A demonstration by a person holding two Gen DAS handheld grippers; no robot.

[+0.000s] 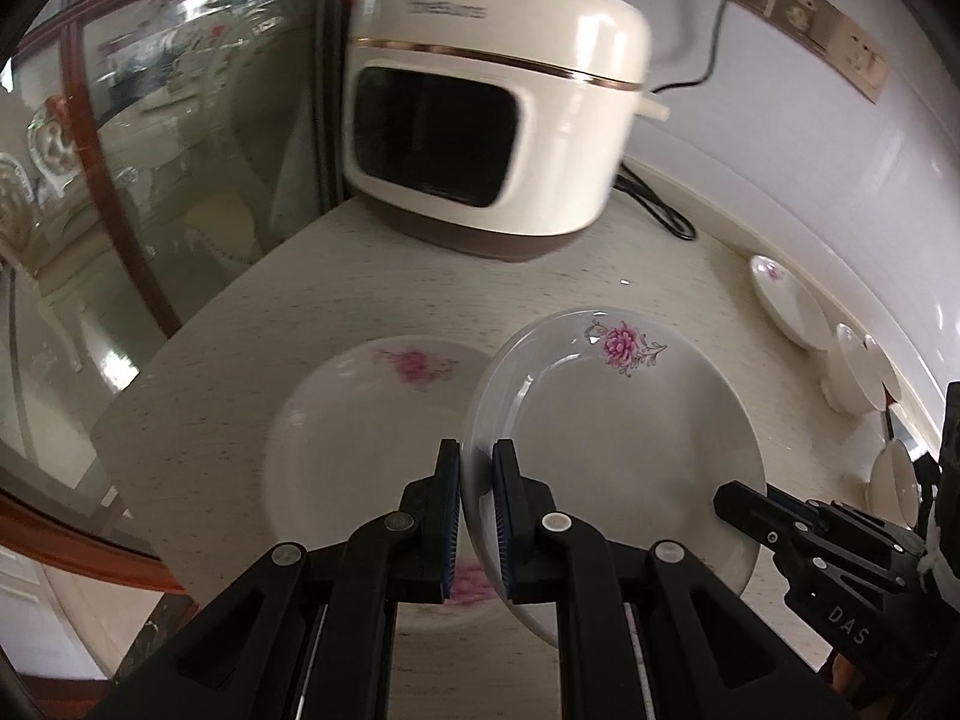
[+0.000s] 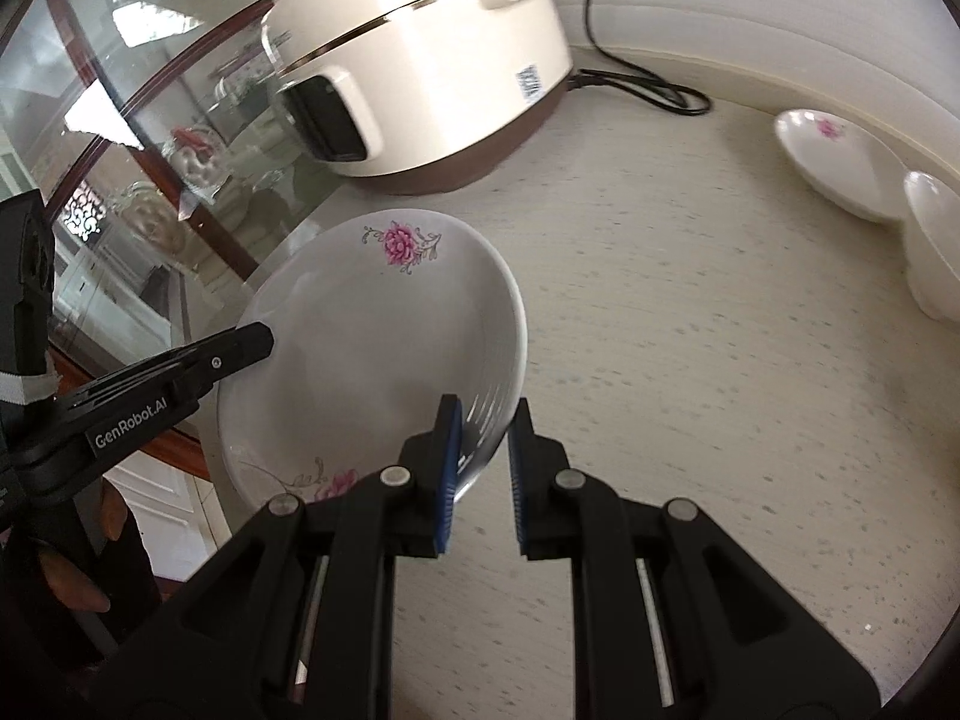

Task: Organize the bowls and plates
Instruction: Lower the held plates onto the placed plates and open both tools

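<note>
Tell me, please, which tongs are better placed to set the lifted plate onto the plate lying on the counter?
Left, probably. The left tongs are shut on the lifted plate's rim, with the counter plate directly beside it. The right tongs are open, only straddling the opposite rim.
</note>
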